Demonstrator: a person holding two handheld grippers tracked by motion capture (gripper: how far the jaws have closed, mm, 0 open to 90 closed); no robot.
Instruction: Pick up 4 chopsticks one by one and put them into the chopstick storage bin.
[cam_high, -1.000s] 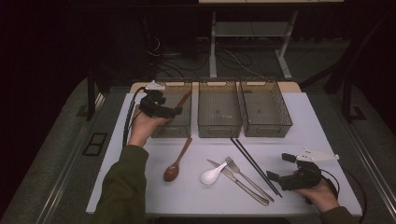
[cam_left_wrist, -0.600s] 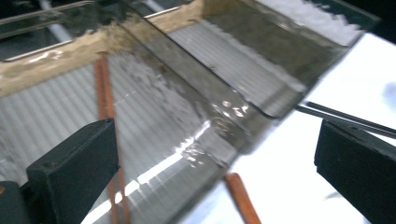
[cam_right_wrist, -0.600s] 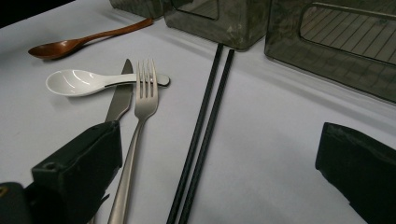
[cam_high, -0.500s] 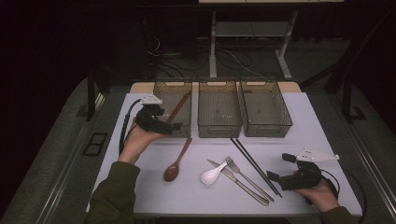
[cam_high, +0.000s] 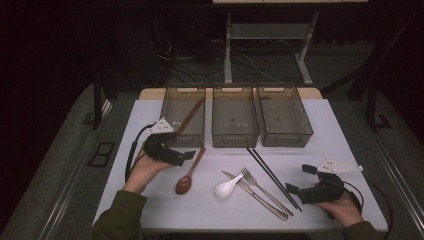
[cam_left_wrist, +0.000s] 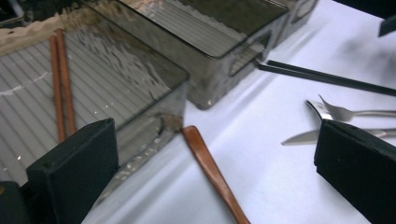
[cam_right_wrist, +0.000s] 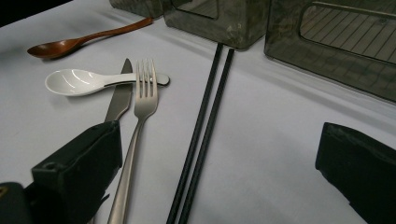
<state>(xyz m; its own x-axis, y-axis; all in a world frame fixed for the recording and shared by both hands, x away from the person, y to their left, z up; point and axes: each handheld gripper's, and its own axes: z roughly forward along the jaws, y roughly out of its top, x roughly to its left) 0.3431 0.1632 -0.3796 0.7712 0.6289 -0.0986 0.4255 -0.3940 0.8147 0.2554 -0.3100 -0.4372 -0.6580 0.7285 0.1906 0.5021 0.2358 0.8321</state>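
Observation:
A pair of brown chopsticks (cam_high: 190, 116) (cam_left_wrist: 60, 84) lies aslant in the left grey bin (cam_high: 182, 89). My left gripper (cam_high: 187, 155) (cam_left_wrist: 212, 140) hovers at that bin's front wall, over the handle of a wooden spoon (cam_high: 189, 175) (cam_left_wrist: 210, 168). Its jaws have just been opening and stand wide, gripping nothing. On the white table lie a white spoon (cam_high: 227, 187) (cam_right_wrist: 79, 80), a knife (cam_high: 250, 192) (cam_right_wrist: 116, 105), a fork (cam_high: 262, 190) (cam_right_wrist: 142, 98) and black chopsticks (cam_high: 272, 177) (cam_right_wrist: 205, 126). My right gripper (cam_high: 300, 179) (cam_right_wrist: 219, 158) rests open at the front right, beside the black chopsticks.
The middle bin (cam_high: 235, 135) and the right bin (cam_high: 285, 137) stand in a row with the left one at the table's back. The table (cam_high: 340, 135) has bare surface to the right of the bins and along its front edge. Cables trail from both grippers.
My left hand has drawn back from the left bin toward the table's front and sunk a little, ending over the wooden spoon's handle. The brown chopsticks stay in the bin. The right hand has kept still.

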